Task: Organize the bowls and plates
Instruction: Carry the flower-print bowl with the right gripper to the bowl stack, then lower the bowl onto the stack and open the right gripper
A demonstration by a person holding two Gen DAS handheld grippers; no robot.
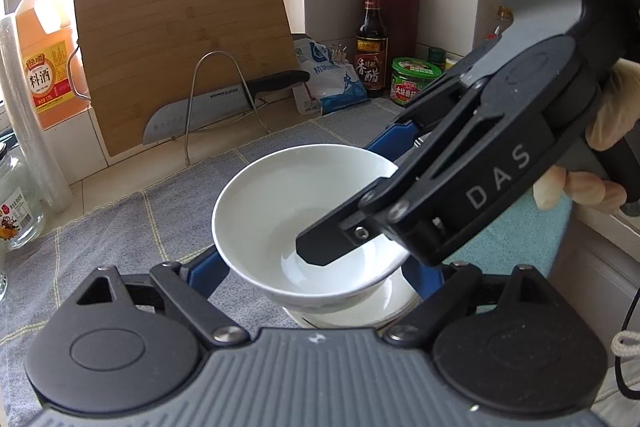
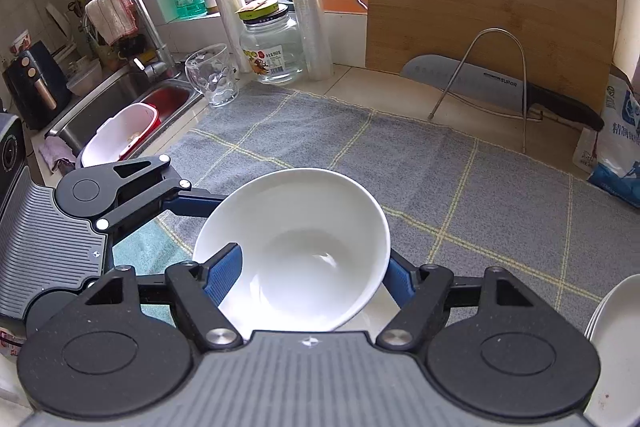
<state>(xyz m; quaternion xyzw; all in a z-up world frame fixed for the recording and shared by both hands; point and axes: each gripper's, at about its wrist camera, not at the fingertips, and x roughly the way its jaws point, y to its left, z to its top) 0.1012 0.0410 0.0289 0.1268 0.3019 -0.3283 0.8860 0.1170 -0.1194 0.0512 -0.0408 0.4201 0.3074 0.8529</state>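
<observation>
A white bowl (image 1: 276, 211) (image 2: 296, 239) sits tilted on top of a second white dish (image 1: 360, 307) (image 2: 372, 319) on the grey checked cloth. My right gripper (image 2: 308, 263) is shut on the bowl: one blue finger (image 2: 224, 271) lies inside the bowl, the other outside its rim. It shows in the left wrist view (image 1: 360, 211) reaching in from the right. My left gripper (image 1: 312, 275) is open, its blue fingers (image 1: 204, 275) spread on either side of the bowl's base; it shows in the right wrist view (image 2: 188, 203) at the left.
A stack of white plates (image 2: 616, 339) is at the right edge. A bamboo board (image 2: 480, 7), knife on a wire rack (image 2: 472, 79), bottles, jars (image 2: 276, 47) and a glass (image 2: 212, 75) line the back. The sink (image 2: 120, 107) holds a white tub at left.
</observation>
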